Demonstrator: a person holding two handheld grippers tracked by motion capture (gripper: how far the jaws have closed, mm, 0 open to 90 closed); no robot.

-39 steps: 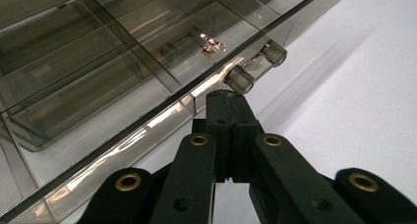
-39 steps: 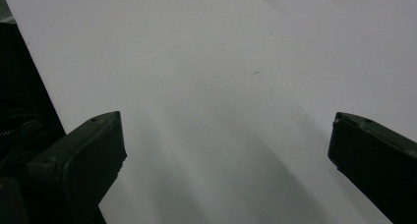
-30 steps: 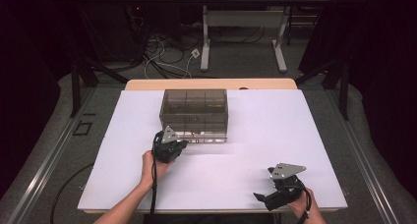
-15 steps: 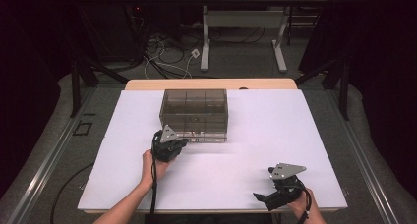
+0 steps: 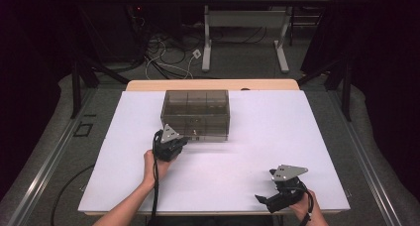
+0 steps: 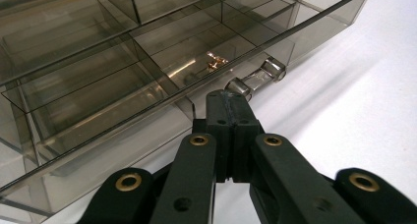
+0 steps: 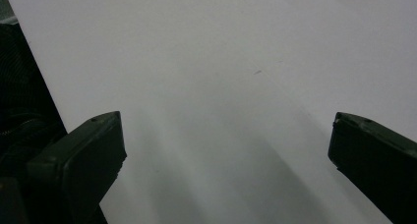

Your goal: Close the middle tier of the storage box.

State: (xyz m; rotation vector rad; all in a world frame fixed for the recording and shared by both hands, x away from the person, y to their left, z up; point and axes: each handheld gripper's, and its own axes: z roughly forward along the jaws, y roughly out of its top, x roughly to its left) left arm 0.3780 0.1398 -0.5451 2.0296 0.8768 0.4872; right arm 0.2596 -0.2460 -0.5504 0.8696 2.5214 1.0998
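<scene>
High view: a smoky organizer box (image 5: 195, 114) is set mid-table, the left gripper (image 5: 171, 145) at its front. Left gripper view: jaws are pressed together, seemingly onto the clear drawer handle (image 6: 255, 79); a skewed pull could slip. Right gripper view: the right gripper (image 7: 221, 150) is spread, well apart from the box.

- We see a white-topped rectangular table (image 5: 307, 137) with a wooden far edge.
- Beyond it, tangled cables (image 5: 166, 55) lie on grey floor (image 5: 247, 62).
- A pale-legged desk (image 5: 242, 18) stands among dark surroundings.

Glossy smoked-plastic drawer box (image 5: 195, 114), matt table (image 5: 257, 156)
</scene>
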